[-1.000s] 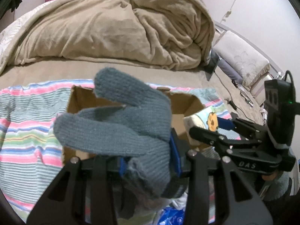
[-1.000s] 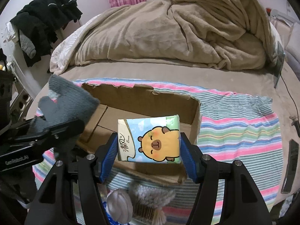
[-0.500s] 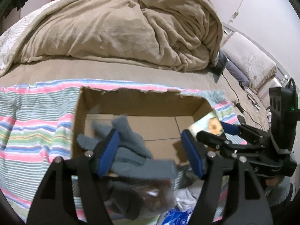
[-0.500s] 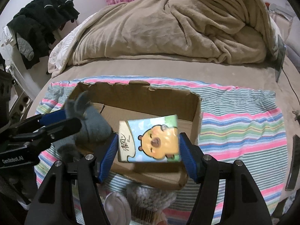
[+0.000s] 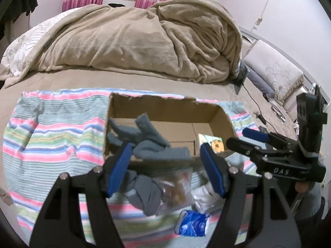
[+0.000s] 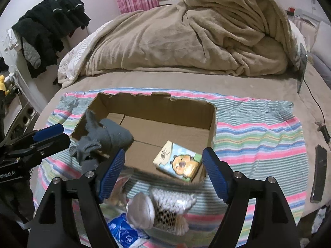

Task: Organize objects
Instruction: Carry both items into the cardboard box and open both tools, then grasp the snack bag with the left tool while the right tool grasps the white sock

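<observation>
Grey glove (image 5: pixel 149 142) and tissue pack (image 6: pixel 180 163) inside cardboard box (image 6: pixel 157 103) on striped towel (image 6: pixel 258 136).
Left gripper (image 5: pixel 165 169) released, jaws apart and empty; right gripper (image 6: pixel 163 171) opening wider, nothing between pads, tissue pack lying tilted below in box's right corner.

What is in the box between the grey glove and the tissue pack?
Only bare cardboard floor of the box lies between the grey glove and the tissue pack, seen in the right wrist view.
</observation>
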